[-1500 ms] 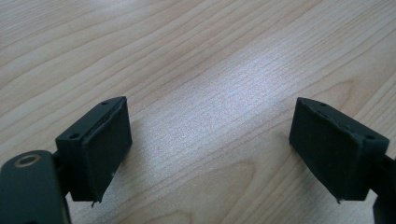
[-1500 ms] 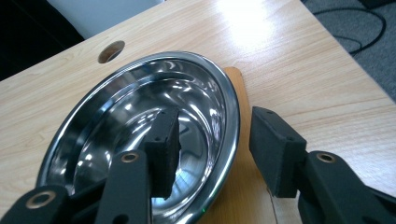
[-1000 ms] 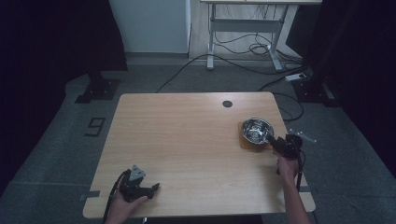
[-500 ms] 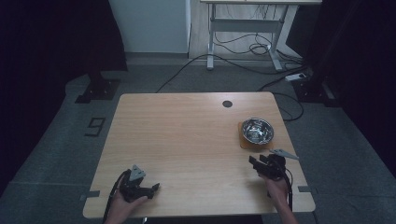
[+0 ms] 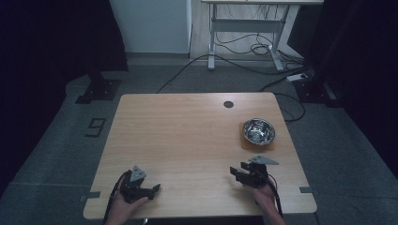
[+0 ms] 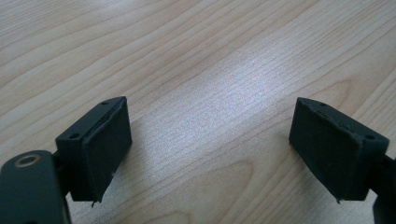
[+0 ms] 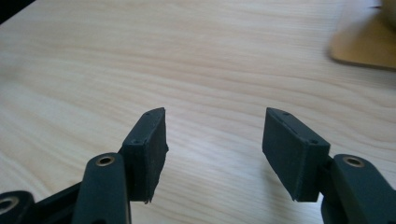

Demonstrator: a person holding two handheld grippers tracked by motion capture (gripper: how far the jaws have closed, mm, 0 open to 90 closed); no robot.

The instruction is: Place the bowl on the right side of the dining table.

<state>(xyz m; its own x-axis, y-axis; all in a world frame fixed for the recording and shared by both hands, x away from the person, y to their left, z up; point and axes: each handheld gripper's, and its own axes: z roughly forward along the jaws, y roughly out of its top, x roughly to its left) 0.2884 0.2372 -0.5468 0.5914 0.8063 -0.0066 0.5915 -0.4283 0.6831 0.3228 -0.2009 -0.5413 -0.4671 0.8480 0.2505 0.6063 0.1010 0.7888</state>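
my left gripper [image 5: 151, 190] sits low over the table [image 5: 187, 140] near its front edge, jaws spread wide with only bare wood grain between them. my right gripper [image 5: 240, 174] is also near the front edge, jaws wide and holding nothing. ahead of the right jaws and off to their right sits a steel bowl [image 5: 259, 131] on a brown mat [image 7: 362, 42], well apart from both grippers. a small dark round spot [image 5: 228, 104] lies farther back.
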